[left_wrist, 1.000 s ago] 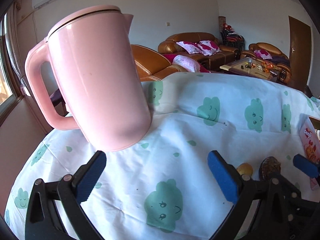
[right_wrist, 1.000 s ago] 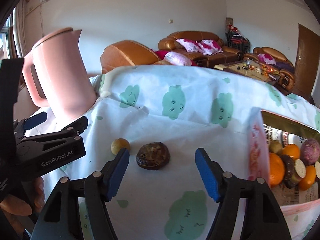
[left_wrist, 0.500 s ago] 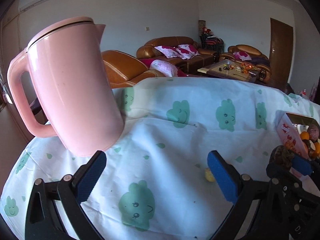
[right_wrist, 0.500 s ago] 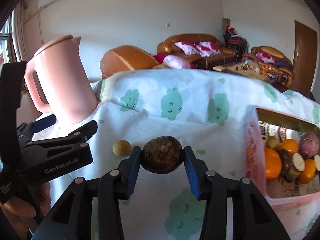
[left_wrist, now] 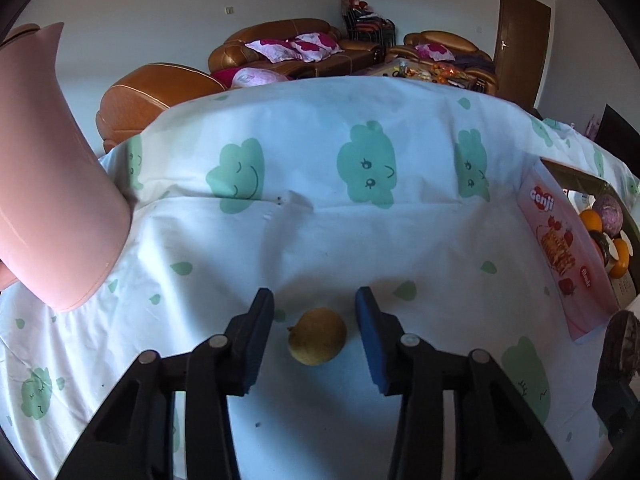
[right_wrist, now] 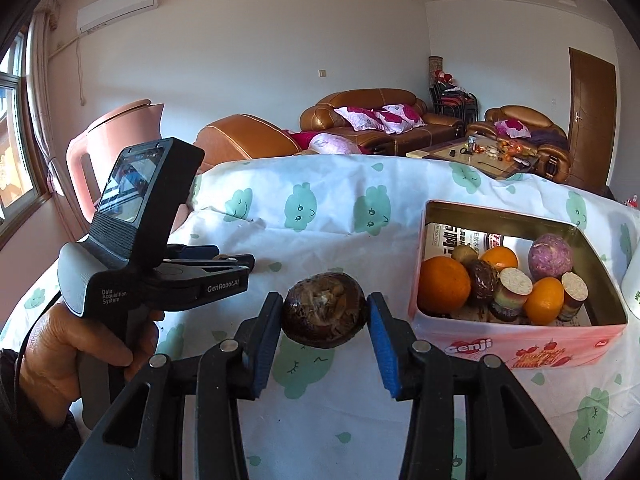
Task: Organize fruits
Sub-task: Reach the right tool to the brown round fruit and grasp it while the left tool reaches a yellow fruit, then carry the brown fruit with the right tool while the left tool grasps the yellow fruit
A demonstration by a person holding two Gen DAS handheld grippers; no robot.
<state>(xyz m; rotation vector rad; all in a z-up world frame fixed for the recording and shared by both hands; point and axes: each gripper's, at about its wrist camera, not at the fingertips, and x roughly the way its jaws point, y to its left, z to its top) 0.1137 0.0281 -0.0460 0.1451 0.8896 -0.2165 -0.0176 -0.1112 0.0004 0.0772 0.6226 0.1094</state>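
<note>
My right gripper [right_wrist: 325, 312] is shut on a dark brown round fruit [right_wrist: 324, 310] and holds it above the cloth, left of the pink Genji tin [right_wrist: 520, 346]. The tin holds oranges, a purple fruit and several cut pieces. My left gripper [left_wrist: 315, 316] is open, its blue pads on either side of a small yellow fruit [left_wrist: 317, 336] that lies on the cloth, apart from both pads. The left gripper also shows in the right wrist view [right_wrist: 224, 261], and the brown fruit shows at the left wrist view's right edge [left_wrist: 620, 346].
A pink kettle [left_wrist: 52, 200] stands at the left of the table. The table wears a white cloth with green cloud prints [left_wrist: 360, 220]. The tin [left_wrist: 560, 248] stands at the right. Brown sofas and a low table are behind.
My right gripper has shut on the brown fruit and lifted it off the cloth. My left gripper has swung right, come down around the yellow fruit and narrowed.
</note>
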